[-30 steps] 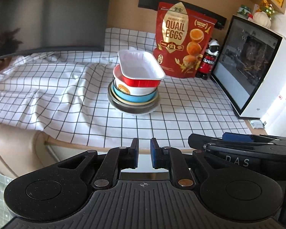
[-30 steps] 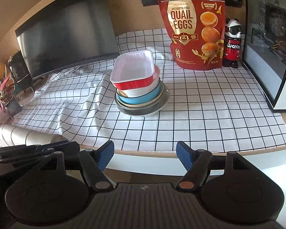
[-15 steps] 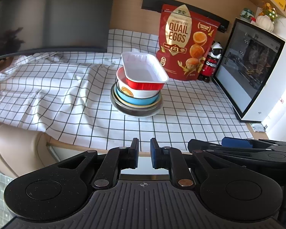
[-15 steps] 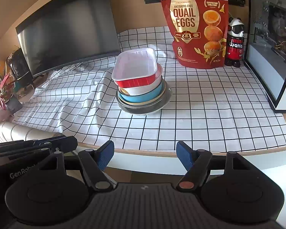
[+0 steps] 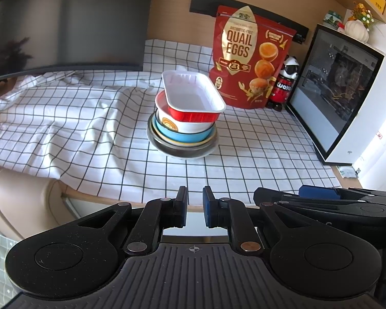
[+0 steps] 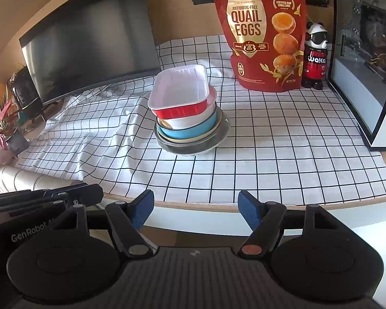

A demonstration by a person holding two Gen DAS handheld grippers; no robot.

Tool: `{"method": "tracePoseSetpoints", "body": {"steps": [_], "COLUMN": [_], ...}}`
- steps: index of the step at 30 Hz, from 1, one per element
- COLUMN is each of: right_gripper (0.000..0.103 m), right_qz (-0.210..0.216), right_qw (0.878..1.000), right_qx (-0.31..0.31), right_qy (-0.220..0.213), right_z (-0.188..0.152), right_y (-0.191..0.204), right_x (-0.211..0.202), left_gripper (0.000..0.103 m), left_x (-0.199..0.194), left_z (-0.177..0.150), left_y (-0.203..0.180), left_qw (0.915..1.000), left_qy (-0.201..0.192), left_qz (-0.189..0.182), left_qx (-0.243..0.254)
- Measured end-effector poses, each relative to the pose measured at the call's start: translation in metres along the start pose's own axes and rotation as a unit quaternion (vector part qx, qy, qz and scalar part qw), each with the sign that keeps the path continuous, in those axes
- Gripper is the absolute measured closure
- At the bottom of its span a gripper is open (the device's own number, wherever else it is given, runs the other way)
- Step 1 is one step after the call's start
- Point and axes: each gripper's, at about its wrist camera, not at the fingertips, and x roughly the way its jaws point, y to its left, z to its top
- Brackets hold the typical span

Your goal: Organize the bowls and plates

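Observation:
A stack of dishes stands in the middle of the checked tablecloth (image 5: 95, 134). A red rectangular tray with a white inside (image 5: 193, 97) (image 6: 181, 95) is on top. Under it sit a white bowl (image 5: 190, 127) (image 6: 190, 121), a blue bowl (image 5: 185, 137) (image 6: 193, 131) and a grey plate (image 5: 182, 152) (image 6: 200, 146) at the bottom. My left gripper (image 5: 194, 209) is nearly shut with a narrow gap and empty, held off the table's front edge. My right gripper (image 6: 195, 208) is open and empty, also before the front edge. Each gripper shows at the side of the other's view.
A red quail eggs bag (image 5: 247, 61) (image 6: 266, 36) and a small panda bottle (image 5: 283, 85) (image 6: 315, 56) stand behind the stack. A dark monitor (image 5: 69, 23) (image 6: 90, 43) is at the back left. A white glass-sided case (image 5: 347, 95) (image 6: 365, 59) is at the right. A beige seat (image 5: 20, 198) lies below left.
Both grippers have moved a little closer to the table, so the stack looks slightly nearer. The dishes have not moved and the jaws have not changed.

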Motion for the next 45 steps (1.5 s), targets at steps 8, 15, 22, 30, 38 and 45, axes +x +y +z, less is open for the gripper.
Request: {"method": "tracePoseSetpoints", "body": {"steps": [8,15,22,30,38,45], "right_gripper": [0.03,0.03,0.03,0.03,0.03,0.03], "right_qz": [0.001,0.001,0.002,0.002,0.002,0.001], "right_qw": [1.0,1.0,1.0,1.0,1.0,1.0], "right_qx": [-0.001,-0.002,-0.004,-0.004,-0.004,-0.001], "right_qy": [0.003,0.003,0.004,0.004,0.006,0.008], "right_z": [0.0002,0.0008,0.0012,0.0014,0.002,0.0026], "right_y": [-0.0004,0.0005,0.0015,0.0015,0.0009,-0.0011], "right_x": [0.0018,0.0028,0.0035,0.0037,0.0057,0.0075], "left_gripper": [0.088,0.087,0.087,0.087,0.087,0.087], "left_x": [0.0017,0.0026,0.003,0.0026,0.0029,0.0061], "left_z": [-0.0004,-0.0003,-0.0004,0.0002,0.0008,0.0027], "left_y": [0.0007,0.002,0.0035,0.0056,0.0061,0.0047], "left_qw": [1.0,1.0,1.0,1.0,1.0,1.0], "left_qy": [0.001,0.0,0.0,0.001,0.002,0.005], "left_qz": [0.001,0.002,0.002,0.004,0.003,-0.001], "left_qx": [-0.003,-0.003,-0.003,-0.004,-0.004,-0.001]}}
